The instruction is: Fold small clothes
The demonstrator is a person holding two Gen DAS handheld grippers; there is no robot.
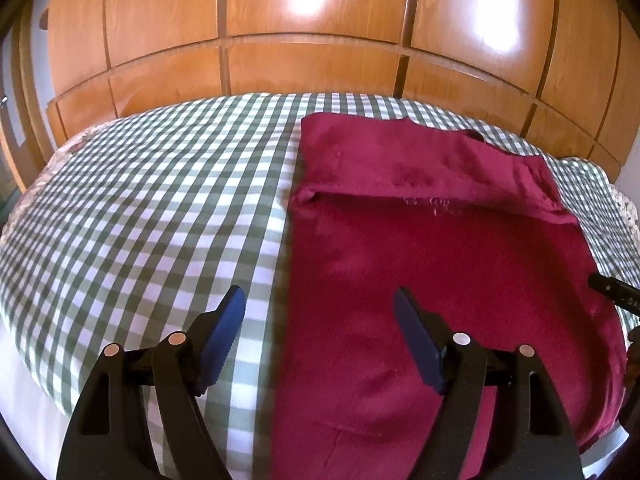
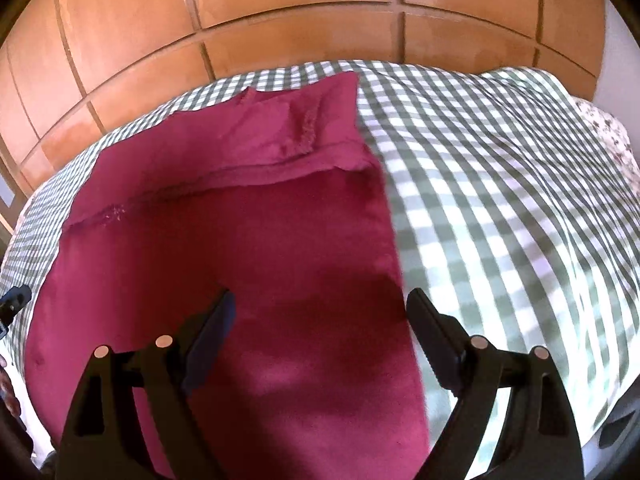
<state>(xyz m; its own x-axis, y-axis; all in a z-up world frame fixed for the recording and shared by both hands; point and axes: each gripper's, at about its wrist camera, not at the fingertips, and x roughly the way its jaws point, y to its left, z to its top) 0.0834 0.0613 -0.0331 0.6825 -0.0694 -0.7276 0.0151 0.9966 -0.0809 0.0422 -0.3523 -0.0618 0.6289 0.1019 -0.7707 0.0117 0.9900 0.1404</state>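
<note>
A dark red garment (image 1: 440,264) lies flat on a green-and-white checked bed cover (image 1: 152,208), with its far part folded over toward me. My left gripper (image 1: 320,300) is open and empty, hovering over the garment's left edge near its near end. My right gripper (image 2: 320,304) is open and empty, hovering over the garment's (image 2: 224,248) right edge. The tip of the right gripper shows at the right edge of the left wrist view (image 1: 612,290). The tip of the left gripper shows at the left edge of the right wrist view (image 2: 14,298).
A wooden panelled wardrobe (image 1: 320,20) stands behind the bed. The checked cover (image 2: 500,200) spreads wide to the left and right of the garment. A floral sheet edge (image 2: 612,136) shows at the far right corner.
</note>
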